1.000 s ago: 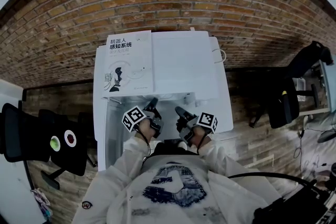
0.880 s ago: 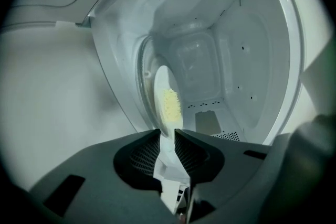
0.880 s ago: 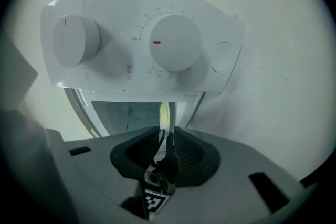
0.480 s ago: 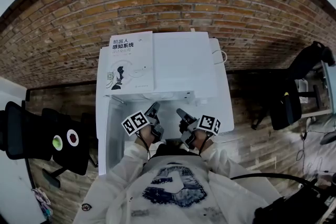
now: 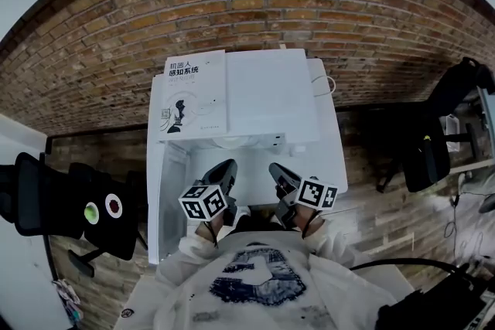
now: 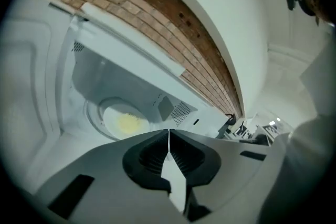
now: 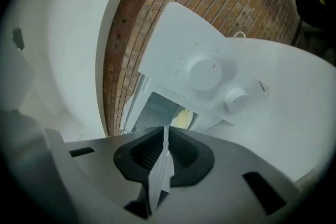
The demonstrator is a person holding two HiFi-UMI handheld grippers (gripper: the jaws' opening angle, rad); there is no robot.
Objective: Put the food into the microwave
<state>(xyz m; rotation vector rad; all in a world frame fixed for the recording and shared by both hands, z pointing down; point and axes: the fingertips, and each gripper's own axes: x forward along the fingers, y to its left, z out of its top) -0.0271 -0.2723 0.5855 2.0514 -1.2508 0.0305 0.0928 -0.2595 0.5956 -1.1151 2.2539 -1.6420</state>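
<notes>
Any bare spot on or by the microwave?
Free: white microwave's top right of the white book; white tabletop strip along its right side. Crowded: cavity holds a plate of yellow food; left gripper, right gripper front the opening.

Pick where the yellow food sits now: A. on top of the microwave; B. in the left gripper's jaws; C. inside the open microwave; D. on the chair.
C: the yellow food lies inside the microwave cavity, and the left gripper is shut on nothing.
</notes>
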